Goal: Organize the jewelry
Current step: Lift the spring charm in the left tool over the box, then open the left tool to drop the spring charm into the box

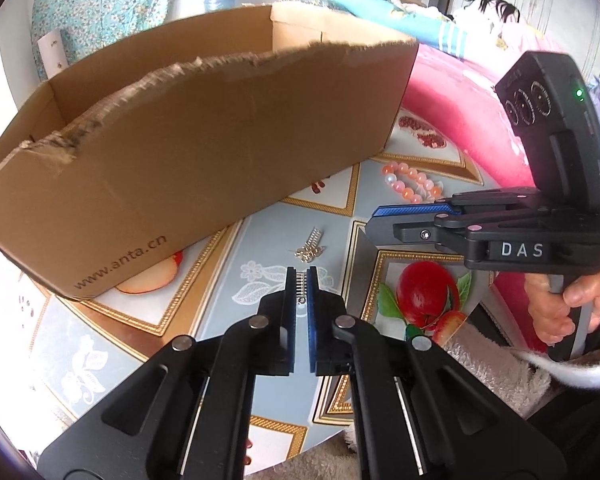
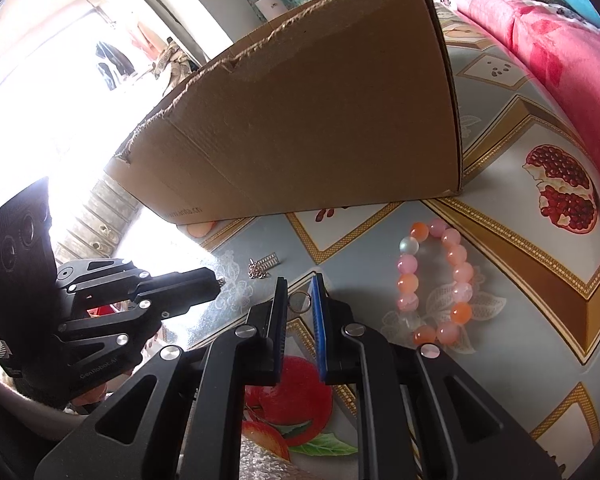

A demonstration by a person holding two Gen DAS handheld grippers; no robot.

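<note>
A tall cardboard box (image 1: 204,136) with a ragged, torn top edge stands at the back of the tabletop (image 1: 260,240), its open top above the height of both grippers. In front of it lies a strip of patterned cloth with free room, and on the right the tabletop's curved edge meets a pink blanket (image 1: 460,92). On that open strip lies a small silver piece with a chain (image 1: 310,246), just ahead of the left gripper (image 1: 301,288) and near the box's front wall. A bracelet of pink and orange beads (image 2: 436,280) lies flat to the right, well apart from the box. The left gripper points steeply down, and its fingers are pinched narrow on a small silver toothed piece (image 1: 301,286) held upright between the blue pads. The right gripper (image 2: 299,300) angles down beside it, fingers narrow with a thin metal ring (image 2: 299,301) held between the tips. A hand (image 1: 572,304) in a fleecy sleeve grips the right gripper's handle low at the right, near the tabletop's near edge.
</note>
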